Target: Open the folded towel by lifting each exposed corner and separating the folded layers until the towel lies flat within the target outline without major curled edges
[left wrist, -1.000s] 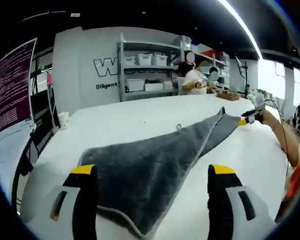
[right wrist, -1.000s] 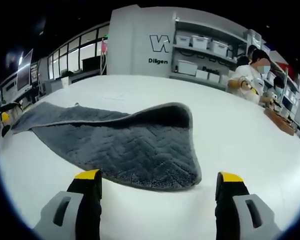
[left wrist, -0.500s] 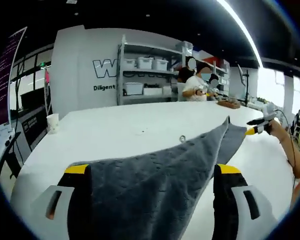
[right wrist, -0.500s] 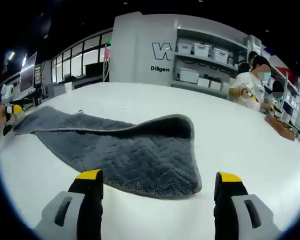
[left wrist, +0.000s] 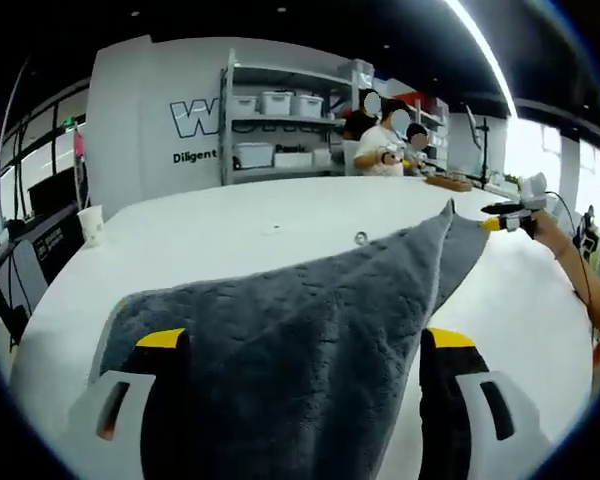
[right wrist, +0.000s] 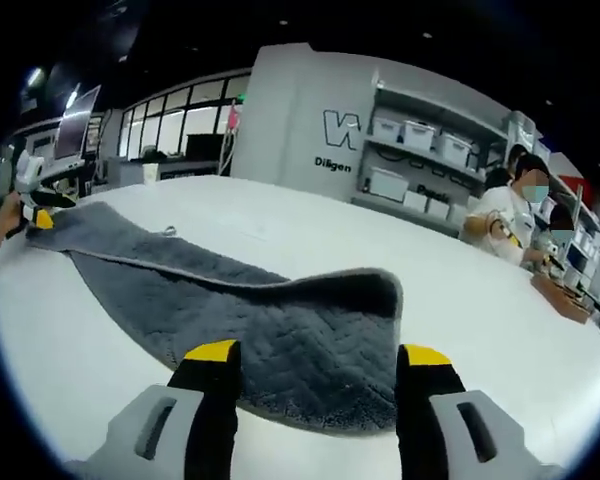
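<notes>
Meanwhile the grey towel [left wrist: 310,330] lay stretched across the white bench [right wrist: 280,230]; I had my left hand-held gripper [left wrist: 295,345] spread wide over one end, my right hand-held gripper [right wrist: 310,355] wide above the folded-over far end

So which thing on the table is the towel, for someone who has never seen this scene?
Start at the big white table. A long dark grey towel lies across it, with a zigzag-textured pile and a pale bound edge. It is the one large cloth there, its near end curled up just beyond the right claw.
</notes>
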